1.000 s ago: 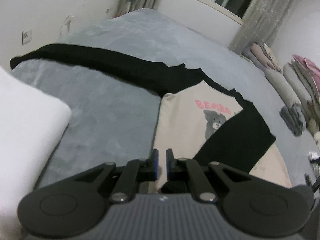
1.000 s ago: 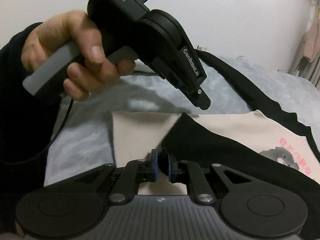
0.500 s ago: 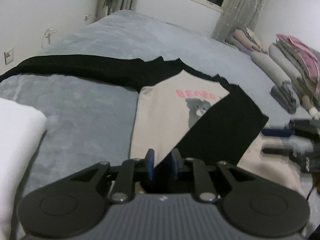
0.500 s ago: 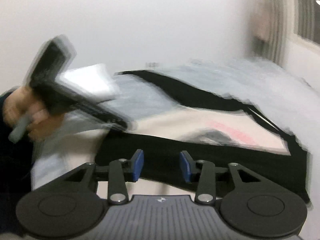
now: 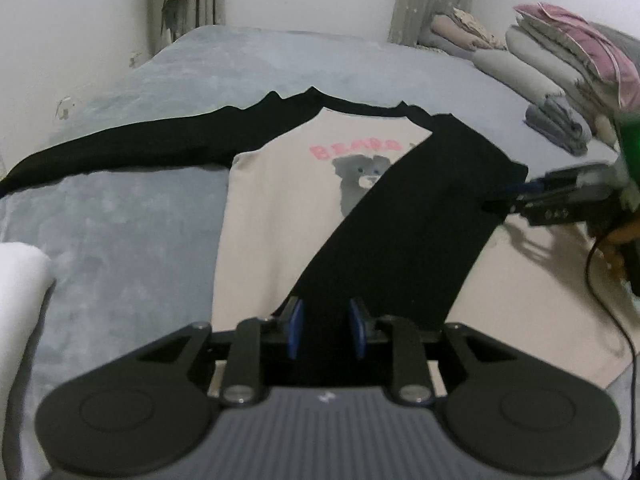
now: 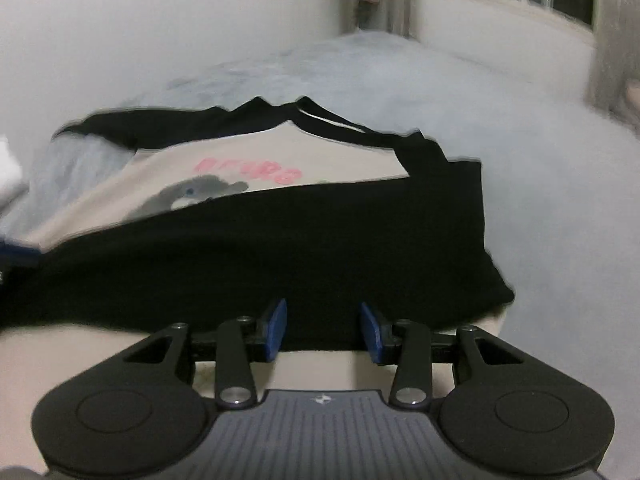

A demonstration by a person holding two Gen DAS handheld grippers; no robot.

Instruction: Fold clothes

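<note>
A beige shirt with black sleeves, pink lettering and a grey bear print lies flat on the bed. Its left sleeve stretches out to the left. The other black sleeve is folded diagonally across the body, and its cuff end lies under my left gripper. That gripper's jaws are opening and the pads do not press the cloth. My right gripper stands open just above the folded sleeve near the shoulder, with nothing held. In the left wrist view the right gripper reaches in from the right edge.
A grey-blue blanket covers the bed. A white folded item sits at the near left. Stacks of folded clothes and bedding line the right side. A black cable hangs at the right. Wall and window lie beyond.
The left jaws have parted and let go of the sleeve cuff. The right gripper opened and swept right, to the shirt's folded shoulder. Both views rolled.
</note>
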